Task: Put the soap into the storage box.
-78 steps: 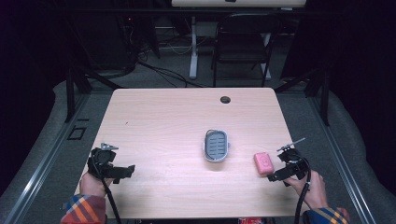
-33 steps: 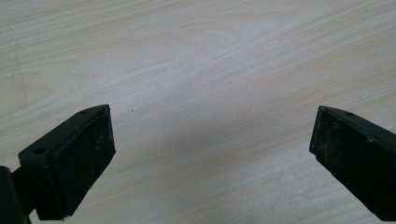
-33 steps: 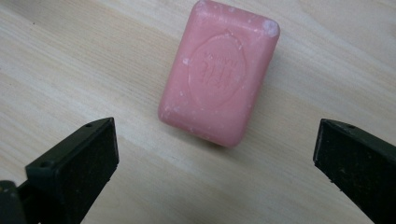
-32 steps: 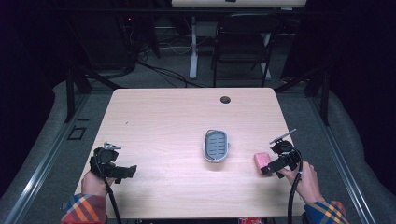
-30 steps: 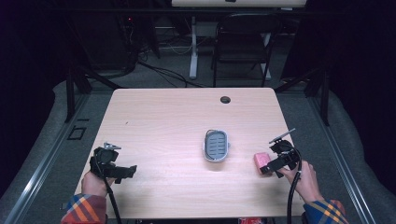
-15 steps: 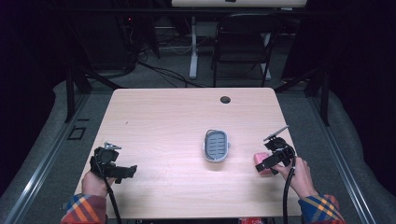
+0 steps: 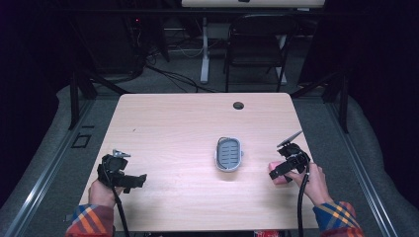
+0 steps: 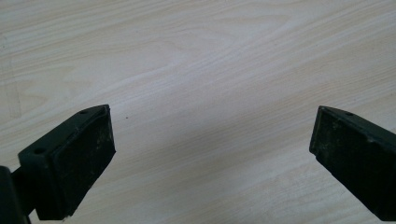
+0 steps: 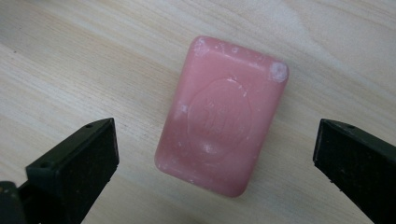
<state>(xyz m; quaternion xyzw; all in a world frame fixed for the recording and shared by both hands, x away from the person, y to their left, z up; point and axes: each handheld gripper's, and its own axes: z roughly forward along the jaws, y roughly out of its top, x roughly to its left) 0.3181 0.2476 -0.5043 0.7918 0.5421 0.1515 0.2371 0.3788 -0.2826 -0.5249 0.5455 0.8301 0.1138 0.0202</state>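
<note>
High view looks down on a pale wooden table (image 7: 188, 123) with a small dark round hole (image 7: 238, 105) near its far edge, at about 12 o'clock from the middle. Near the table's centre lies a grey oval soap dish (image 7: 229, 154) with a ribbed inside, its long axis running from 12 to 6 o'clock. At about 4 o'clock from the dish, near the table's right edge, the right gripper (image 7: 277, 171) is held in the person's right hand (image 7: 312, 181) and sits directly over a pink bar of soap (image 7: 275, 174), which is mostly covered there. Right gripper view shows that soap (image 9: 221, 115) lying flat on the wood, stamped with a faint oval mark and scuffed white at its corners, between the two black jaws; the jaws are spread wide, one on each side, neither touching the bar. At about 8 o'clock from the dish, near the left edge, the left gripper (image 7: 138, 178) is held in the left hand (image 7: 103, 192), well apart from dish and soap. Left gripper view shows its jaws spread wide over bare wood grain. Plaid sleeves (image 7: 91, 221) enter from the bottom edge, and a dark chair (image 7: 257, 39) stands beyond the table at 12 o'clock.
</note>
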